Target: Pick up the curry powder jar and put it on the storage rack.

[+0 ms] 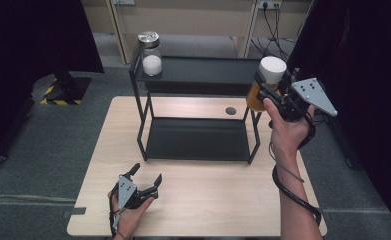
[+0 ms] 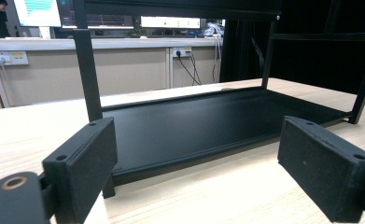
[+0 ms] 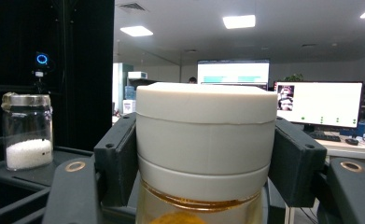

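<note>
My right gripper [image 1: 269,86] is shut on a jar [image 1: 266,82] with a white lid and amber contents, held in the air at the right end of the black shelf's top tier [image 1: 203,70]. In the right gripper view both pads clamp the white lid of the jar [image 3: 206,140]. A glass jar [image 1: 151,54] with a metal lid and white grains stands at the left end of the top tier, also seen as the glass jar [image 3: 27,131] in the right gripper view. My left gripper [image 1: 146,175] rests open near the table's front left, facing the lower tier [image 2: 208,126], nothing between its pads [image 2: 84,163].
The two-tier black shelf [image 1: 142,125] stands at the back middle of the wooden table [image 1: 208,200]. A round dark cable hole [image 1: 230,110] sits behind it. Dark curtains hang on both sides. A cable trails from my right gripper along the forearm [image 1: 293,190].
</note>
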{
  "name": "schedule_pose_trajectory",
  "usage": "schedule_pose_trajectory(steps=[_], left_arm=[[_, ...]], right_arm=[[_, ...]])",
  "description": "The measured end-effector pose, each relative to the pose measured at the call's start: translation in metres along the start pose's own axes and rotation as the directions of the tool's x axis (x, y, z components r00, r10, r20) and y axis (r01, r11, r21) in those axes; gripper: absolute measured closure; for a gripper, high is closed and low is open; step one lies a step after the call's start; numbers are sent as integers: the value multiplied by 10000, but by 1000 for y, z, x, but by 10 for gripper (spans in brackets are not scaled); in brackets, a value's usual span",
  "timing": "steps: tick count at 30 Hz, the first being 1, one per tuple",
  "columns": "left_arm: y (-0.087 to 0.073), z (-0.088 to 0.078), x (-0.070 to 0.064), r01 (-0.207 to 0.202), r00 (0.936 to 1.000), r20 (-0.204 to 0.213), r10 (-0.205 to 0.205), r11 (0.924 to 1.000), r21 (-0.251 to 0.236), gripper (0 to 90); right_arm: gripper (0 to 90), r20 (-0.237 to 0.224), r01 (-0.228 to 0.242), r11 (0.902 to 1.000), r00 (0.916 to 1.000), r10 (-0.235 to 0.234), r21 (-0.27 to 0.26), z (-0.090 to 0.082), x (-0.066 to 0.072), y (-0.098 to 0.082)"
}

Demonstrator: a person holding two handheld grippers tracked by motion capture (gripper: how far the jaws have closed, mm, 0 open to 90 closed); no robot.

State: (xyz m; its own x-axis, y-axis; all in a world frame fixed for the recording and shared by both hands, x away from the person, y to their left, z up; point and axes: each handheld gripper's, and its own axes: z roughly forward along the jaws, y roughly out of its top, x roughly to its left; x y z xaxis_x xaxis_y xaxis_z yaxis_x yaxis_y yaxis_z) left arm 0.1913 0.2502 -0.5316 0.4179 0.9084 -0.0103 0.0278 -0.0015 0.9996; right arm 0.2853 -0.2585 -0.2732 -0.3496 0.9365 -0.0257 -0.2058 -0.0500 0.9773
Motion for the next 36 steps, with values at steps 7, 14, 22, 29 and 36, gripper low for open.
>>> schedule_pose_trajectory(steps=[7, 14, 22, 29, 36], left_arm=[[0, 0, 0, -7, 10000, -1, 7, 10000, 9, 113], [0, 0, 0, -11, 10000, -1, 11, 10000, 10, 113], [0, 0, 0, -13, 10000, -6, 13, 10000, 7, 113], [0, 0, 0, -9, 10000, -7, 9, 10000, 2, 113], [0, 0, 0, -15, 10000, -16, 15, 10000, 2, 113]], right_arm=[[341, 2, 44, 10000, 10000, -44, -62, 4, 1, 7], [341, -8, 46, 10000, 10000, -46, -57, 8, 1, 10], [341, -12, 43, 10000, 10000, -43, -18, 13, 1, 13], [341, 33, -6, 10000, 10000, 5, 71, 18, 0, 14], [341, 62, -85, 9999, 9999, 85, 139, 23, -1, 14]])
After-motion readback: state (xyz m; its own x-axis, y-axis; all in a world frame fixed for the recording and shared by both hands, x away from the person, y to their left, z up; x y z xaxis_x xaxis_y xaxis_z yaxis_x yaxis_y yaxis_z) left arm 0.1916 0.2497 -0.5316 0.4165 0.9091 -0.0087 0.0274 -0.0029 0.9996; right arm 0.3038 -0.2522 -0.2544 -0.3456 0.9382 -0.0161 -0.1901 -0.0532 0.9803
